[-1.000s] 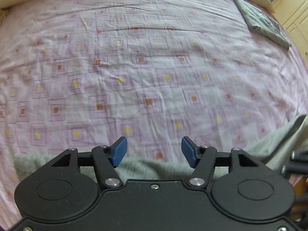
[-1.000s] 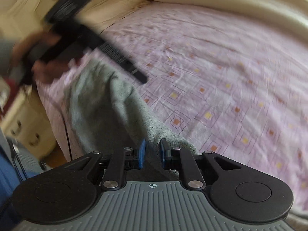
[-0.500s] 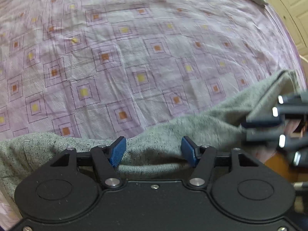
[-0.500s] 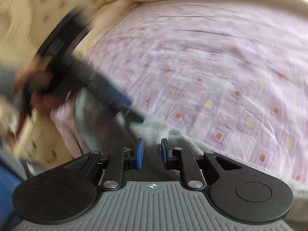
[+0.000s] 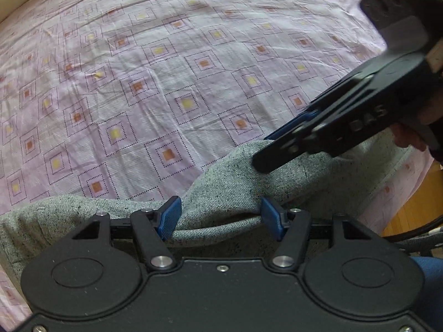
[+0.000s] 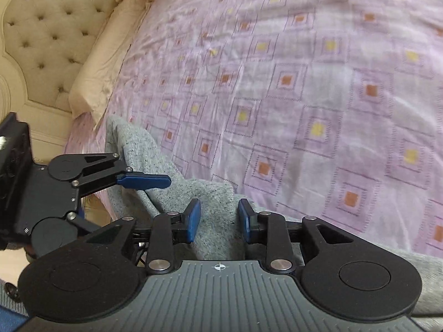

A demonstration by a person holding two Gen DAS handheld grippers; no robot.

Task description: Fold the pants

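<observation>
The grey speckled pants [image 5: 227, 177] lie bunched along the near edge of the bed and also show in the right wrist view [image 6: 210, 221]. My left gripper [image 5: 220, 214] is open, with a fold of the grey cloth lying between its blue fingers. My right gripper [image 6: 218, 217] has its jaws partly apart around a ridge of the cloth. In the left wrist view the right gripper [image 5: 279, 149] rests on the pants at the right. In the right wrist view the left gripper [image 6: 149, 181] reaches over the cloth from the left.
The bed is covered by a pink sheet [image 5: 166, 69] with square patterns. A cream pillow [image 6: 110, 55] and a tufted headboard [image 6: 47, 22] are at the far left. Wooden floor [image 5: 415, 207] shows beyond the bed edge at right.
Both grippers have come closer together over the pants. The right gripper's jaws have opened from nearly shut to partly apart. The cloth now bunches up between the left fingers.
</observation>
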